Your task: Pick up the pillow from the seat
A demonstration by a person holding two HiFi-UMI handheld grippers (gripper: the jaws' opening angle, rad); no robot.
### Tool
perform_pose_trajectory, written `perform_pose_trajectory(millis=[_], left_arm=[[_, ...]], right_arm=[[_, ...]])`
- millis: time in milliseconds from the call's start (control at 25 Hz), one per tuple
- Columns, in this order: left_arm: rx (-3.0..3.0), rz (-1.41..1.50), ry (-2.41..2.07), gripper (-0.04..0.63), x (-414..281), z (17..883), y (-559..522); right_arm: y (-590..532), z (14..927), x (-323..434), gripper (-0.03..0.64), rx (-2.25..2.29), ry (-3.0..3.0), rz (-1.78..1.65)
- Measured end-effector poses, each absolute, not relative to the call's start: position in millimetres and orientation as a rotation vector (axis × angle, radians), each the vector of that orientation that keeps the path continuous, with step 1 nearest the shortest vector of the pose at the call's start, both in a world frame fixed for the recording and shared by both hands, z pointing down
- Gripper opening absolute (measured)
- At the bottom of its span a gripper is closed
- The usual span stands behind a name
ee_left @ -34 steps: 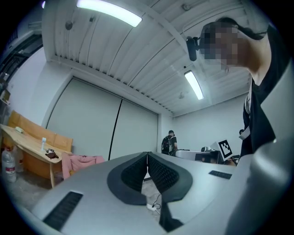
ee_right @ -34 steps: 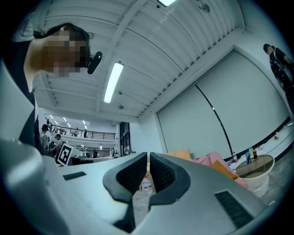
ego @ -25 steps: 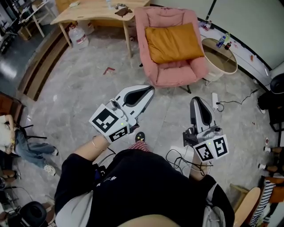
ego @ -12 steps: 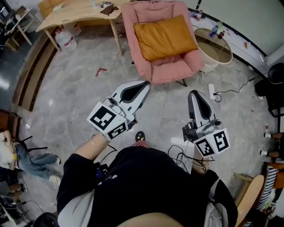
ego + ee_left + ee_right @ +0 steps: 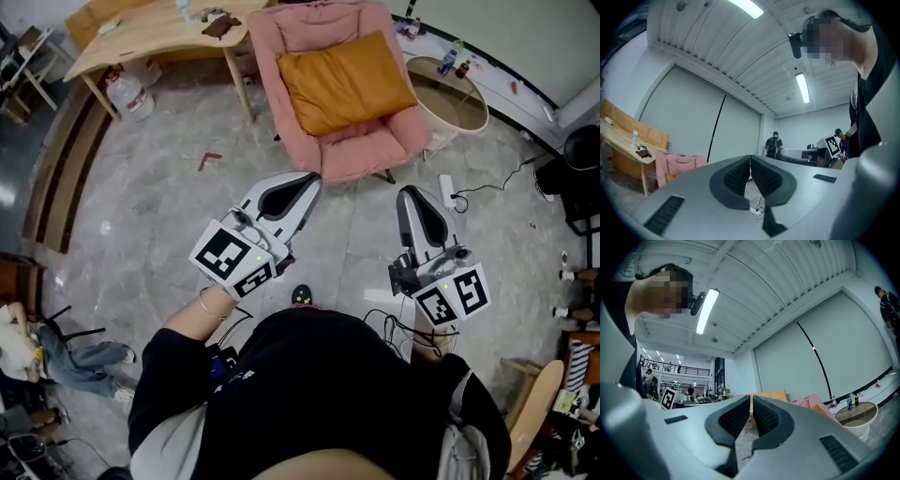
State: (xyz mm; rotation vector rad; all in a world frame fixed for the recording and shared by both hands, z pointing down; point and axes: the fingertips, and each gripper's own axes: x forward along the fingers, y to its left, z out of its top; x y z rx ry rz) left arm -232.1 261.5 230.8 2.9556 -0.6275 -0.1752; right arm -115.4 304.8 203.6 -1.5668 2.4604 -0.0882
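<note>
Head view is showing us standing on the grey floor with both arms held out low ahead. Our left claw is staying shut on nothing, and our right claw is closed and empty too. Each gripper view is showing ribbed pads meeting, with only floor behind them.

Compared with a second ago, the pink armchair is sliding nearer and growing slightly in frame, while the claws are keeping the same pose. We are judging that we are walking in, so the approach is still running and no reach is starting yet. Both claws will need opening before any grab.

The pillow is lying well apart from both claws, ahead of them. It is resting on the seat and leaning back against the armchair's backrest. It is mustard orange, roughly square, plump and soft-looking, slightly creased, with nothing lying on it.

Further off, a round side table is standing just right of the armchair, and a wooden counter is standing to its left.
</note>
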Motion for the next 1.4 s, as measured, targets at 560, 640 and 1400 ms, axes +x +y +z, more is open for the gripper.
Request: perform_pose_trajectory(millis=[560, 640, 1400], left_arm=[[2.956, -0.170, -0.590, 0.011, -227, 233, 239], [2.966, -0.160, -0.578, 0.011, -220, 233, 240], [2.918, -0.098, -0.785, 0.011, -172, 239, 207]], right_arm=[[292, 209, -108, 0.023, -1.637, 2.442, -0.105], [292, 210, -102, 0.023, -1.639, 2.436, -0.113], [235, 209, -40, 0.023, -1.496, 2.523, -0.110]])
